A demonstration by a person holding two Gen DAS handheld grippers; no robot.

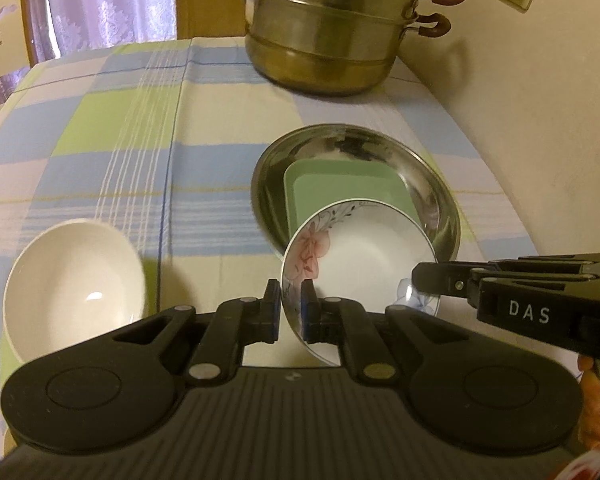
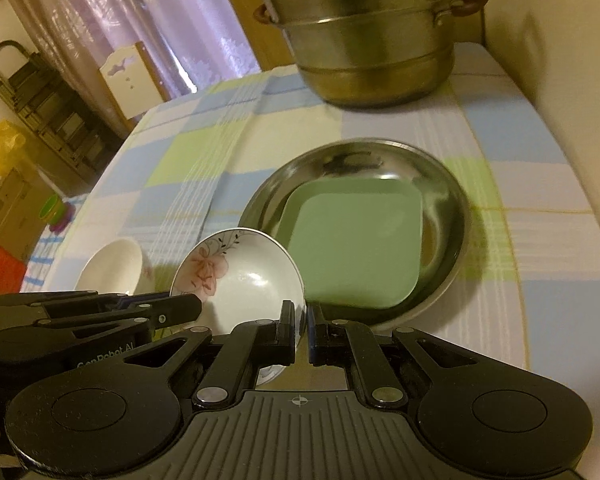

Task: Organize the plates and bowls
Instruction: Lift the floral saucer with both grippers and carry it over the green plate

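While the left gripper [image 1: 290, 304] looks down at the table, its two fingers are pinched tight on the near left rim of a flower bowl [image 1: 360, 256]. This bowl is white with a pink flower painted inside, and it is tipped up a little. On the far side of that bowl, the right gripper [image 1: 420, 280] comes in from the right and nips the other rim. Just behind the flower bowl sits a shiny metal pan [image 1: 432, 184], and a green square plate [image 1: 340, 184] lies inside it. A plain white bowl [image 1: 72, 280] stands on the checked cloth [image 1: 100, 128] to the left, apart from the others. A big steel pot [image 1: 324, 32] stands far back by the wall.

From the right wrist view, the right gripper [image 2: 301, 332] is squeezed shut on the right rim of the flower bowl [image 2: 240, 276]. Coming in from the left, the left gripper [image 2: 194, 306] has its tip at the bowl's left edge. Past the flower bowl lies the green square plate [image 2: 356, 248], flat in the metal pan [image 2: 452, 200]. Left of the flower bowl is the white bowl [image 2: 112, 268], and the steel pot [image 2: 364, 40] is at the back of the checked cloth [image 2: 204, 152]
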